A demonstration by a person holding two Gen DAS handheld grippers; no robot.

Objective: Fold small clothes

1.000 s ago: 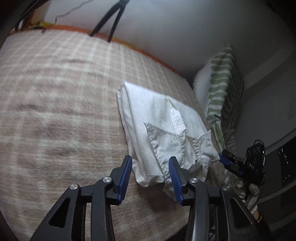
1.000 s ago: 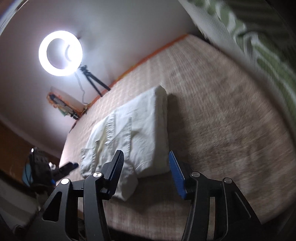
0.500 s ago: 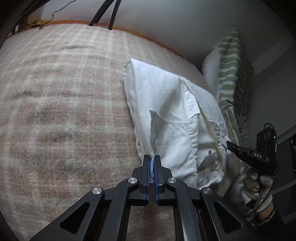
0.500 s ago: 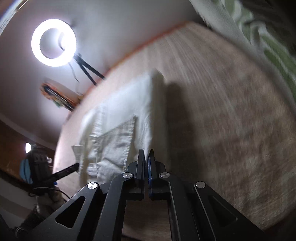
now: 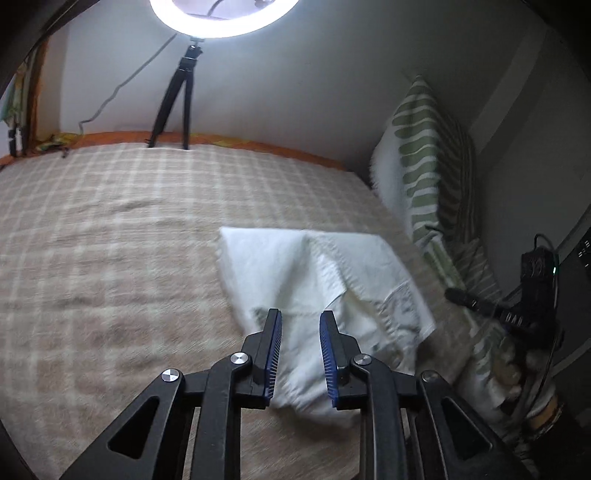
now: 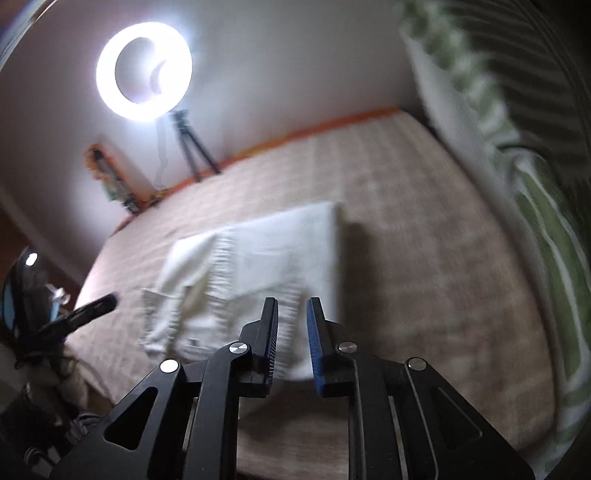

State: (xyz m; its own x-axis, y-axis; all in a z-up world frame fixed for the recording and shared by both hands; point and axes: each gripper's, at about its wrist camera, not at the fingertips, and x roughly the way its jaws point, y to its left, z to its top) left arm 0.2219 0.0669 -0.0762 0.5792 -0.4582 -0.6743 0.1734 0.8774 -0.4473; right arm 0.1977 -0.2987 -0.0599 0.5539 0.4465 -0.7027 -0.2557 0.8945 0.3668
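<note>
A white folded garment (image 5: 314,273) lies on the beige checked bedspread (image 5: 110,240), its near end rumpled. My left gripper (image 5: 300,321) is open just above the garment's near edge, holding nothing. In the right wrist view the same garment (image 6: 266,254) lies ahead, blurred by motion. My right gripper (image 6: 291,310) is open over its near right corner, holding nothing. The right gripper also shows at the right edge of the left wrist view (image 5: 480,302), and the left gripper at the left edge of the right wrist view (image 6: 88,310).
A ring light (image 5: 221,18) on a black tripod (image 5: 177,96) stands at the bed's far edge by the wall. A green-and-white striped pillow (image 5: 421,155) leans at the right. An orange mattress border (image 5: 258,144) runs along the far side.
Both grippers were shut on the garment's near edge half a second ago; now both are open and drawn back. The garment has dropped flatter onto the bed.
</note>
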